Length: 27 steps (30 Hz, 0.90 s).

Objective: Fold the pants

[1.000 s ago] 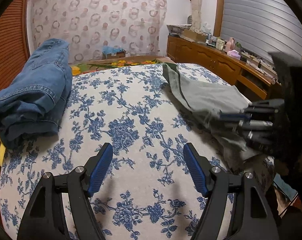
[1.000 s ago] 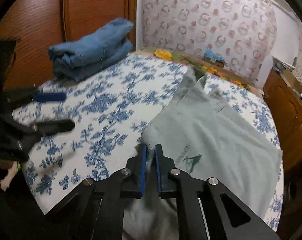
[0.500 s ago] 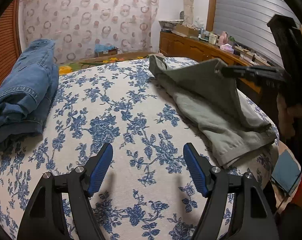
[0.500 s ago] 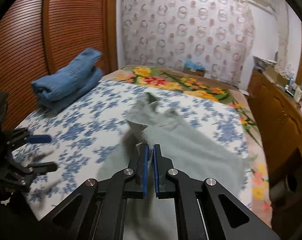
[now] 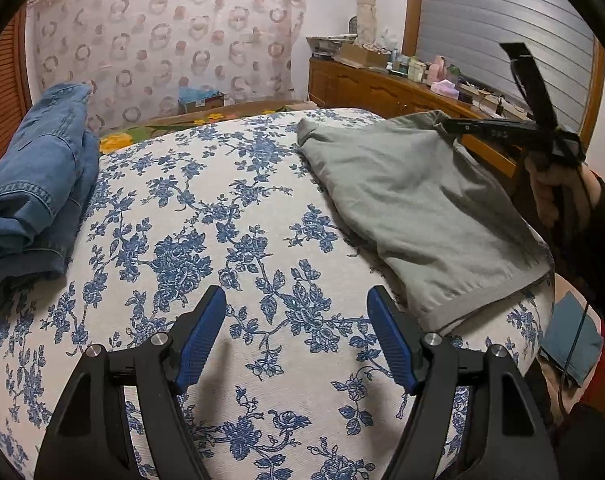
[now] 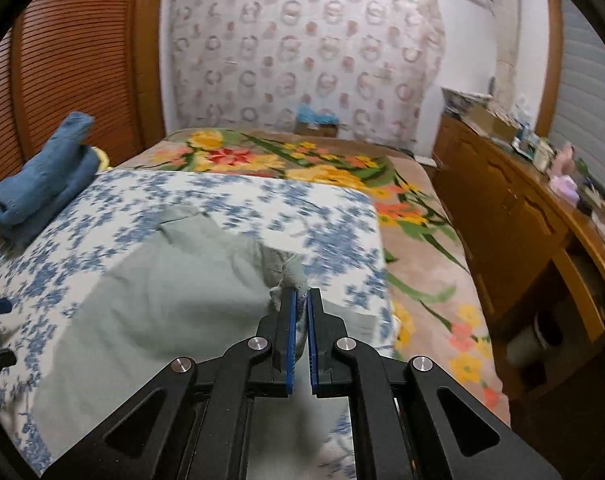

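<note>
Grey-green pants (image 5: 414, 204) lie folded over on the right side of the blue-flowered bedspread (image 5: 230, 232). My right gripper (image 6: 299, 300) is shut on a bunched edge of the pants (image 6: 174, 300) and holds it up above the far part of the cloth; it also shows in the left wrist view (image 5: 458, 128). My left gripper (image 5: 298, 312) is open and empty, low over the bedspread, left of the pants' near hem.
Folded blue jeans (image 5: 34, 188) lie at the bed's left edge, also in the right wrist view (image 6: 42, 184). A wooden dresser (image 6: 522, 216) with clutter runs along the right. A flowered blanket (image 6: 302, 164) covers the far bed.
My right gripper has lifted the pants' edge and carried it away over the cloth, folding the pants over themselves. My left gripper stays open and has shifted slightly.
</note>
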{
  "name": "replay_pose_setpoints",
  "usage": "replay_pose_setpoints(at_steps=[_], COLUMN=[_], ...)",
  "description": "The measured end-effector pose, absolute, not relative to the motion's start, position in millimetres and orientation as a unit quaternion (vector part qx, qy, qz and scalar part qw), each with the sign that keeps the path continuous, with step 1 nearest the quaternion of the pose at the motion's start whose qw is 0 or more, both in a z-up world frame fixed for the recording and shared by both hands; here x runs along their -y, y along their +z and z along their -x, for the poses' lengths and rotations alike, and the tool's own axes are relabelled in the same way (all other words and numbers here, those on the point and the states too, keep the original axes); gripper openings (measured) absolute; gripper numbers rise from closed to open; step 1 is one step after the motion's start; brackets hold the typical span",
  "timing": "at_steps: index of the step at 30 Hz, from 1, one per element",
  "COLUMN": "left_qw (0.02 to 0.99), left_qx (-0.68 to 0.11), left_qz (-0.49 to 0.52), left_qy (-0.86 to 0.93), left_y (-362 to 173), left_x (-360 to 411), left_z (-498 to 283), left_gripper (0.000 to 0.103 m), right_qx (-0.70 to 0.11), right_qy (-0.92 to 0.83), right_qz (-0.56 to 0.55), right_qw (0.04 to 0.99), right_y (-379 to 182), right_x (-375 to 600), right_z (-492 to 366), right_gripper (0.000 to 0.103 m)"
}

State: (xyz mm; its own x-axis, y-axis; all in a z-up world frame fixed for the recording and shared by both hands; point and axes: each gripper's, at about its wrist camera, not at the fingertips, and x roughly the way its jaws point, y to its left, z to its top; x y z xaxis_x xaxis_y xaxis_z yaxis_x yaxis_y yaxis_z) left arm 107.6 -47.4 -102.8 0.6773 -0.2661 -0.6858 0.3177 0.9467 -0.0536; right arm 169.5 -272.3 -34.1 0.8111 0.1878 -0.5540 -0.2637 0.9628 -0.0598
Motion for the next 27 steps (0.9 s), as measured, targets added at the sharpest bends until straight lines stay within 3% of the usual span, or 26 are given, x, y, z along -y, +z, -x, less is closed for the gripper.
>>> replay_pose_setpoints(at_steps=[10,14,27], left_qw=[0.913,0.912,0.902], left_qx=[-0.371,-0.368,-0.382], left_qz=[-0.039,-0.04,-0.051], left_qy=[-0.166,-0.177,-0.195], left_y=[-103.2,-100.2,-109.4], left_x=[57.4,66.8,90.3], left_z=[-113.3,-118.8,-127.1], left_gripper=[0.074,0.074,0.074], right_qx=[-0.283,-0.291,-0.346], right_qy=[0.094,0.096,0.107], right_qz=[-0.011,0.016,0.008], right_qw=[0.955,0.952,0.932], right_y=[-39.2,-45.3,-58.8], right_x=[288.3,275.6,288.6], right_z=[-184.2,-178.7,-207.0], right_gripper=[0.006,0.024,0.026])
